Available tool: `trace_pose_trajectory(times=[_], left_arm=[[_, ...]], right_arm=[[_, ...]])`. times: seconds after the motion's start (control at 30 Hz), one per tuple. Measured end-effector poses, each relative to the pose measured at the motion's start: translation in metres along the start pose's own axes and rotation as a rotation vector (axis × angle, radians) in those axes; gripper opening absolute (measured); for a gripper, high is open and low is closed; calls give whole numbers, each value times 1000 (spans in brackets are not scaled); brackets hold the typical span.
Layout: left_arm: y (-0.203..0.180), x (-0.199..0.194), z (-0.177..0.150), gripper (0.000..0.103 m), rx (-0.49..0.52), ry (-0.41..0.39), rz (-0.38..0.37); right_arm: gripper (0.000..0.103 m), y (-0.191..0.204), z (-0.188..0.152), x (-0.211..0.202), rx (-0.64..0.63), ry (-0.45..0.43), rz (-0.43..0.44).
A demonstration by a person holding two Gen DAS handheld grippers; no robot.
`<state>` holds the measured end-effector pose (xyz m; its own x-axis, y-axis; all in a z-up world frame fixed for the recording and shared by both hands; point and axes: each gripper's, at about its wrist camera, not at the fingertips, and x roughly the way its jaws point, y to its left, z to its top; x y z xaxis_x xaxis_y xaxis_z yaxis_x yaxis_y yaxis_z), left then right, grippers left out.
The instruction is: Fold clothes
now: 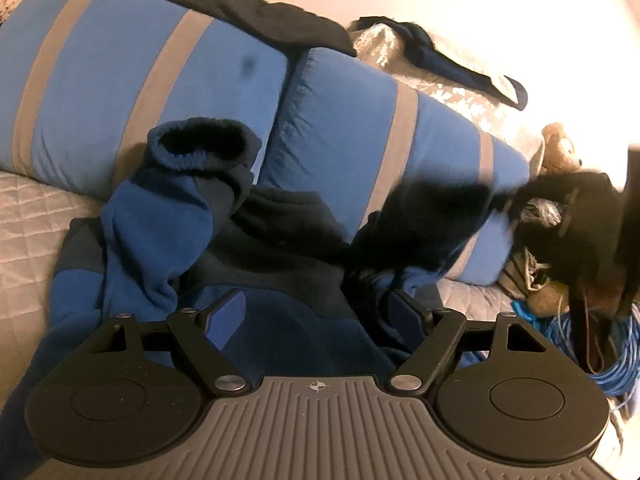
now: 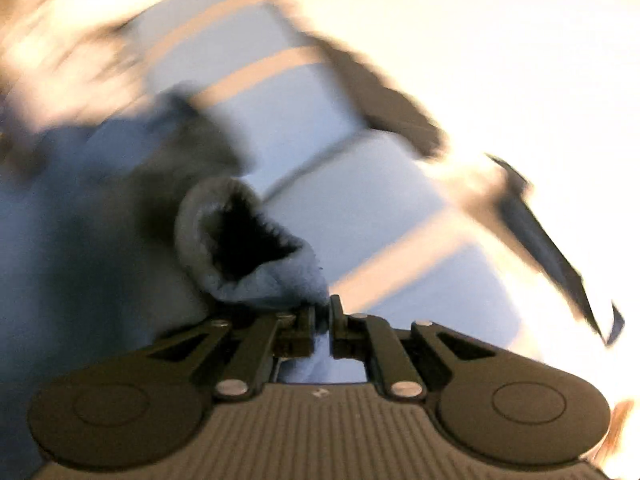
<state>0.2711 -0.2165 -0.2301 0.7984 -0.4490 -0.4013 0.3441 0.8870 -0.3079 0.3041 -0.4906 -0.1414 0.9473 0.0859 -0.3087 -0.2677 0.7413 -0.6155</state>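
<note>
Fleece jacket (image 1: 168, 248) lies crumpled on the bed (image 1: 28, 216) against striped blue pillows (image 1: 132, 80), my left jaws spread wide above it, my right jaws clamped on its cuff (image 2: 256, 256).

Both wrist views face the striped pillows (image 1: 160, 92) – close.

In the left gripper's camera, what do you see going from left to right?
Quilted bedspread → blue fleece sleeve cuff → striped blue pillow → teddy bear → blue cable coil.
</note>
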Motion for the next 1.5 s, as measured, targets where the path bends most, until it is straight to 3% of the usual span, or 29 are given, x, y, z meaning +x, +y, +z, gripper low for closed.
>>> trace_pose_trajectory(times=[0.17, 0.3, 0.4, 0.5, 0.6, 0.67, 0.97, 1.13, 1.17, 1.2, 1.33, 1.37, 1.4, 1.5], left_arm=[[-6, -9, 0, 79, 25, -48, -29], [-10, -13, 2, 79, 33, -77, -33], [-11, -13, 3, 79, 28, -87, -39], [-12, -13, 4, 79, 28, -91, -41], [-12, -11, 4, 79, 36, -84, -33], [-12, -11, 4, 79, 43, -79, -29], [-10, -9, 2, 79, 64, -60, -10], [-12, -8, 1, 79, 75, -50, -5], [-12, -8, 1, 79, 78, -49, -5], [-12, -8, 1, 79, 80, -48, -6], [-12, -8, 0, 79, 84, -46, -5], [-11, -8, 0, 79, 83, -45, -6], [-11, -7, 0, 79, 82, -44, -6], [-11, -7, 0, 79, 83, -43, -8]], right_arm=[[5, -137, -15, -51, 438, 0, -152], [5, -220, -97, -115, 714, 76, -349], [5, -239, -181, -152, 810, 208, -503], [5, -234, -269, -179, 882, 387, -612], [5, -218, -339, -206, 985, 500, -648], [5, -207, -359, -214, 1036, 514, -655], [5, -194, -364, -240, 1168, 453, -676], [7, -187, -368, -229, 1126, 520, -668], [14, -184, -370, -226, 1117, 540, -660], [35, -181, -372, -222, 1106, 573, -658], [59, -162, -365, -222, 1043, 624, -668], [75, -157, -361, -224, 1024, 625, -676], [81, -151, -357, -228, 1013, 612, -676], [81, -134, -341, -237, 993, 573, -639]])
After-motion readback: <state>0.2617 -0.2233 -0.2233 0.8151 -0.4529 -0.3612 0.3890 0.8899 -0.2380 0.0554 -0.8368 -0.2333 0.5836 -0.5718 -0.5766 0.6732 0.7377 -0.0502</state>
